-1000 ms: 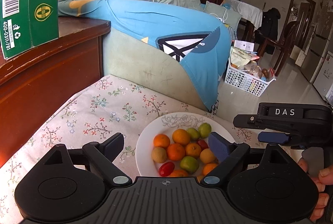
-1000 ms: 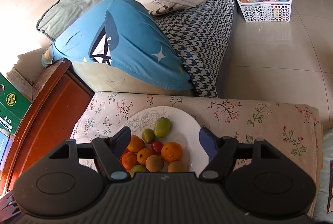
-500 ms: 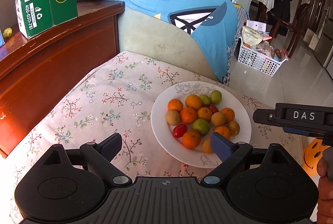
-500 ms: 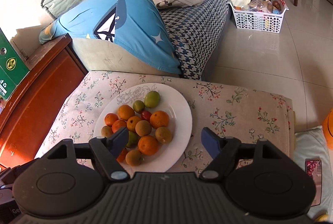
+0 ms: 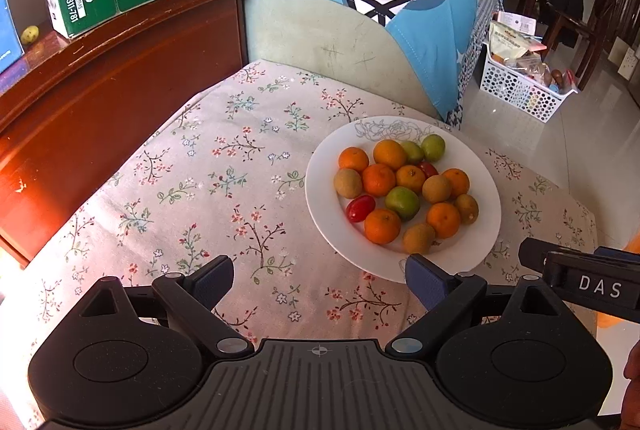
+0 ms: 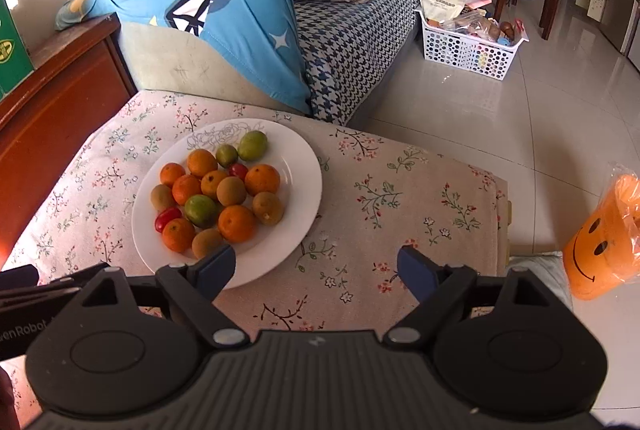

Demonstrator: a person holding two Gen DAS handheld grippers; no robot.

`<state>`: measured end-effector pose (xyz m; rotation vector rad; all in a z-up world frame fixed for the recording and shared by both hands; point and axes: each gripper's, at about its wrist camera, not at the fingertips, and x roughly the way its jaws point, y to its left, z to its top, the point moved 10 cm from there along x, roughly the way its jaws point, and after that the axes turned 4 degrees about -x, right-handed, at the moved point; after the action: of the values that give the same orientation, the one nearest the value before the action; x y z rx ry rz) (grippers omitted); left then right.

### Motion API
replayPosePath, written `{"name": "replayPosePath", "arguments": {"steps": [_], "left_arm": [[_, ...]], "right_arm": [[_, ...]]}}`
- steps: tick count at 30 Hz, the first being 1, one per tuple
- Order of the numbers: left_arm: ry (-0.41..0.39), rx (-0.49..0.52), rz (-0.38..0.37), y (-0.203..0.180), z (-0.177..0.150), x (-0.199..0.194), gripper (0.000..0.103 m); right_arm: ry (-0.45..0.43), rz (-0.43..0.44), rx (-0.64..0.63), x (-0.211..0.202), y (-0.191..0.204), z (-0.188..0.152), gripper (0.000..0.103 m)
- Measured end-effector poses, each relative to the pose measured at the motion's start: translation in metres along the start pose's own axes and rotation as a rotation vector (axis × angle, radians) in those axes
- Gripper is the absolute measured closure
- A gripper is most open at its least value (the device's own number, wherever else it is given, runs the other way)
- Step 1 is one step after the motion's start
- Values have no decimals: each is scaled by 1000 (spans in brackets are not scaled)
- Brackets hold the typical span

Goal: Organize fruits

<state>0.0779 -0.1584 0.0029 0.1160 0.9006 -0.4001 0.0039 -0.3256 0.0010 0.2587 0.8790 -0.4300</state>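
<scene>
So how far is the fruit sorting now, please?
Nothing looks done: all the fruits still lie mixed on the white plate, oranges beside green ones and a red tomato. In hand: nothing. The left gripper and right gripper are open and empty; the right's jaws have just been opening. All sorting is left.

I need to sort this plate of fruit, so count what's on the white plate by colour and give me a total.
Orange citrus fruits: 7
Brown round fruits: 4
Green fruits: 3
Red cherry tomatoes: 2
Total on the white plate: 16
</scene>
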Motion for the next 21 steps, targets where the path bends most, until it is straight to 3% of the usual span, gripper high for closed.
{"name": "replayPosePath", "arguments": {"steps": [21], "left_arm": [[31, -7, 63, 7, -1, 15, 9]], "right_arm": [[105, -65, -54, 24, 8, -20, 9]]}}
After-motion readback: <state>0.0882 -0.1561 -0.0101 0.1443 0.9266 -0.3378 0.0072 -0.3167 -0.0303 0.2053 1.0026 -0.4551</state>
